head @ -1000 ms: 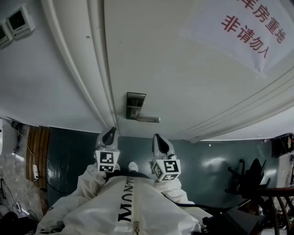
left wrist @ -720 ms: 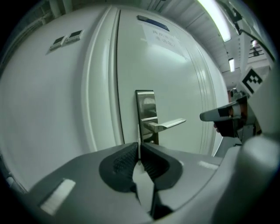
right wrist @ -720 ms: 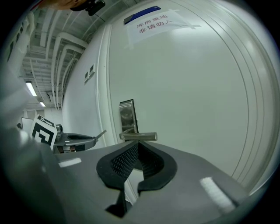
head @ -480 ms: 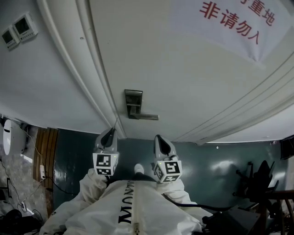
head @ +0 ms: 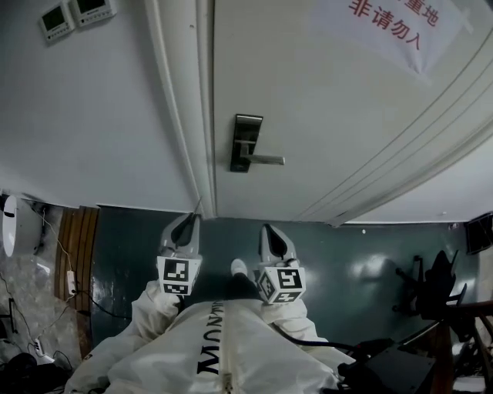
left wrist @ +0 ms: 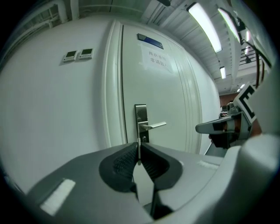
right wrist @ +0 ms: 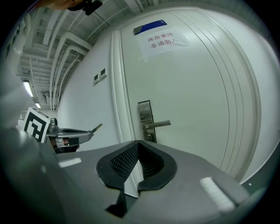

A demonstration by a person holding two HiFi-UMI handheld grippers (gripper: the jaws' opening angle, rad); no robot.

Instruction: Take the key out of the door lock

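Observation:
The white door [head: 339, 100] has a steel lock plate [head: 246, 141] with a lever handle [head: 266, 160]. I see the same lock plate [left wrist: 141, 117] in the left gripper view, some way ahead, with no key showing in it. My left gripper [head: 187, 222] is low and close to the body, shut on a thin metal key [left wrist: 138, 151]. The key's blade [right wrist: 96, 127] sticks out past the tips in the right gripper view. My right gripper [head: 269, 229] is beside it, shut and empty [right wrist: 138, 144]. Both are well short of the door.
Two wall control panels [head: 75, 12] are mounted left of the door frame. A paper sign [head: 385, 27] with red print hangs on the door. On the dark floor are cables and wooden boards [head: 68, 254] at left and a chair [head: 431, 286] at right.
The head view has swung, so the lock plate now sits higher and further right in frame. Both grippers stay close to the body in the same pose.

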